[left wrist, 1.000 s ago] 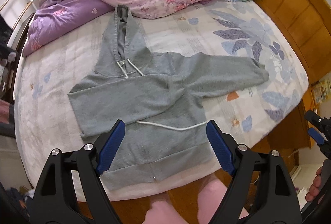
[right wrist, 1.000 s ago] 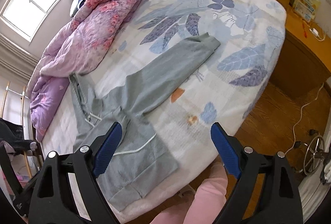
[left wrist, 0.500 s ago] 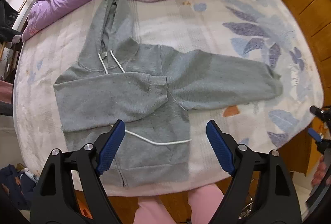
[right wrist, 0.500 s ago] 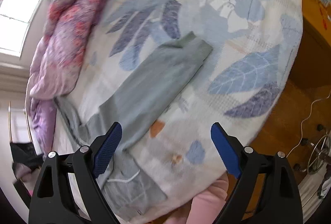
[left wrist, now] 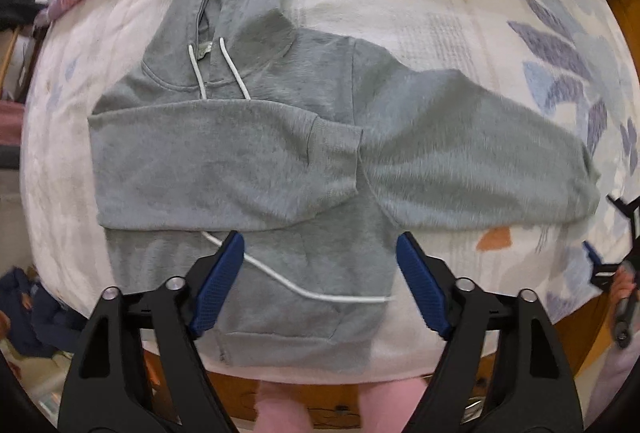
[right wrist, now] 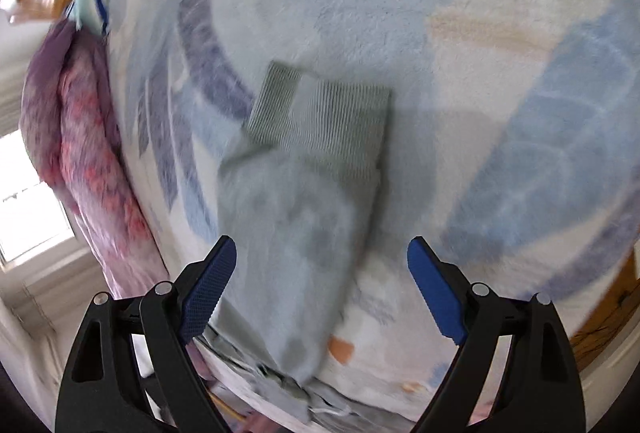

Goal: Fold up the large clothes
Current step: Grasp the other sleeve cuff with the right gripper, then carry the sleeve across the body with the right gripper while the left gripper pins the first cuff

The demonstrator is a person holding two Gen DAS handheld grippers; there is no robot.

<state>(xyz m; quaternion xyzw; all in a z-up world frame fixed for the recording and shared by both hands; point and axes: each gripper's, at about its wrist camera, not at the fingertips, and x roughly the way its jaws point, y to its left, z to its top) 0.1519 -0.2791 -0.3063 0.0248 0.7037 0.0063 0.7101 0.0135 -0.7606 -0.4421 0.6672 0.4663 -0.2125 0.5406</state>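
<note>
Now we hovered both grippers agape, the left gripper [left wrist: 319, 283] narrowing empty; the right gripper [right wrist: 322, 285] risked missing the twelve-o'clock cuff [right wrist: 324, 117], blurred by speed.

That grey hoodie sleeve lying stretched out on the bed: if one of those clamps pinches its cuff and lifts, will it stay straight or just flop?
Probably flop: the outstretched sleeve lies flat and soft on the bedsheet, like the sleeve already folded across the chest. The ribbed cuff looks thicker, so it likely gives a firmer pinch. It should drag rather than slide.
</note>
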